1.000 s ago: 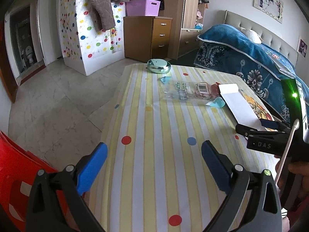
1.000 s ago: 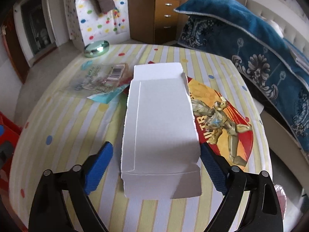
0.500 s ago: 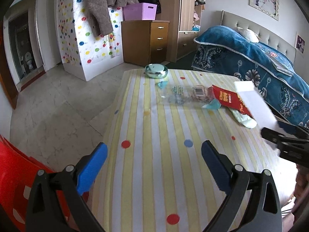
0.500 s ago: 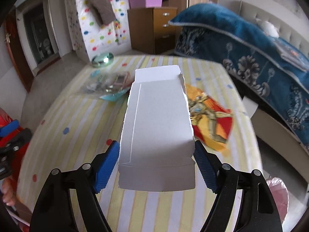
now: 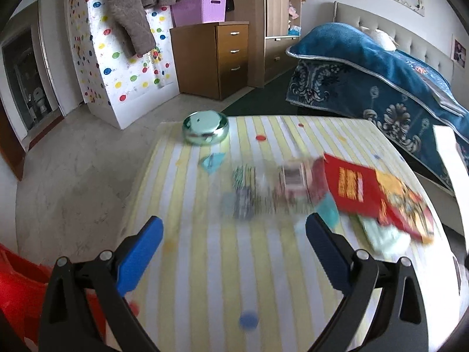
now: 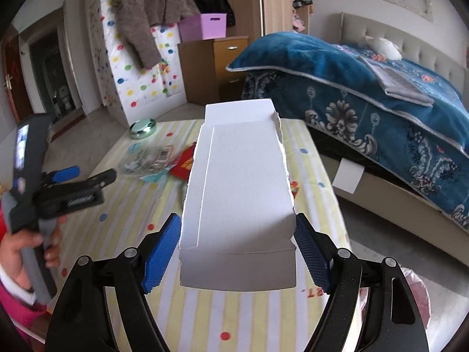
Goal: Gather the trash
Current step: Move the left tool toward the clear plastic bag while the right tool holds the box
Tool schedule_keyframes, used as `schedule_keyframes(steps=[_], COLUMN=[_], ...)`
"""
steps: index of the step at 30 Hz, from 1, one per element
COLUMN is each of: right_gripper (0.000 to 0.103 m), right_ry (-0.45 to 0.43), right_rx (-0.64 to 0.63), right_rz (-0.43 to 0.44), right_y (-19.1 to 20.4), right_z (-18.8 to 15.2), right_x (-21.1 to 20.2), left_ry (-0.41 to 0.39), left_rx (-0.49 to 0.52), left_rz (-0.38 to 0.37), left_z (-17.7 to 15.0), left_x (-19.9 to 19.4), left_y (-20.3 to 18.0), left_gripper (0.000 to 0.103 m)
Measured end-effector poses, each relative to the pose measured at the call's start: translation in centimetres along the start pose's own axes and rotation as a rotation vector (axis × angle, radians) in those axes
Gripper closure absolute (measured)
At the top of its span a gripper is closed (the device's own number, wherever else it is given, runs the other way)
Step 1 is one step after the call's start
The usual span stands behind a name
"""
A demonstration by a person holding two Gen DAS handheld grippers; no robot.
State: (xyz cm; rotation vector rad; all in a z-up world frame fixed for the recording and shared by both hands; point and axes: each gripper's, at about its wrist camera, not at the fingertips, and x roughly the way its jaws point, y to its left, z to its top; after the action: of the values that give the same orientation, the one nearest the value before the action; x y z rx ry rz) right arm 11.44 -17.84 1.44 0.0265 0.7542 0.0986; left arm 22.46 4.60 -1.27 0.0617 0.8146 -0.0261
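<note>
The right gripper (image 6: 236, 249) has its blue pads pressed on both sides of the white box (image 6: 239, 187). A second ago those jaws stood wider, either side of the box as it lay flat on the table; they closed in early in that second and have held the same width since. The box now hangs clear of the striped cloth (image 6: 123, 205), its far flap pointing toward the bed (image 6: 381, 94) — so the first piece of trash looks picked up and only needs carrying off. In the left wrist view its white edge (image 5: 451, 161) shows at the far right.

The left gripper (image 5: 234, 252) is wide open with nothing between its jaws. It has moved in over the table: the clear wrapper (image 5: 263, 187), far ahead a second ago, now lies just beyond its fingertips, blurred. The red packet (image 5: 357, 190), uncovered once the box rose, lies beside the wrapper and touches it, a pale scrap poking out beneath. A round tin (image 5: 205, 127) sits at the far edge, well apart.

A red bin (image 5: 17, 287) shows at the lower left — probably where the trash goes, though that is a guess. The wrapper looks like the left gripper's next target; thin film may be hard to pinch.
</note>
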Motion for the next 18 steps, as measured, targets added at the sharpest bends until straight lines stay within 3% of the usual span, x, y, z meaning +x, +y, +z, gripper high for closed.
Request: schedule_keyframes(steps=[11,18], right_gripper=[0.025,0.025], right_ry=[-0.007,0.008], right_rx=[0.029,0.054], right_rz=[-0.006,-0.004], right_y=[-2.8,-4.0], right_z=[1.3,1.0], right_x=[2.2,2.3], left_ry=[0.011,0.135], left_rx=[-0.044,0.135], left_rz=[0.039,0.117], left_z=[6.9,6.7], left_x=[6.3,9.3], left_y=[-1.4,-3.2], left_gripper=[0.007,0.007])
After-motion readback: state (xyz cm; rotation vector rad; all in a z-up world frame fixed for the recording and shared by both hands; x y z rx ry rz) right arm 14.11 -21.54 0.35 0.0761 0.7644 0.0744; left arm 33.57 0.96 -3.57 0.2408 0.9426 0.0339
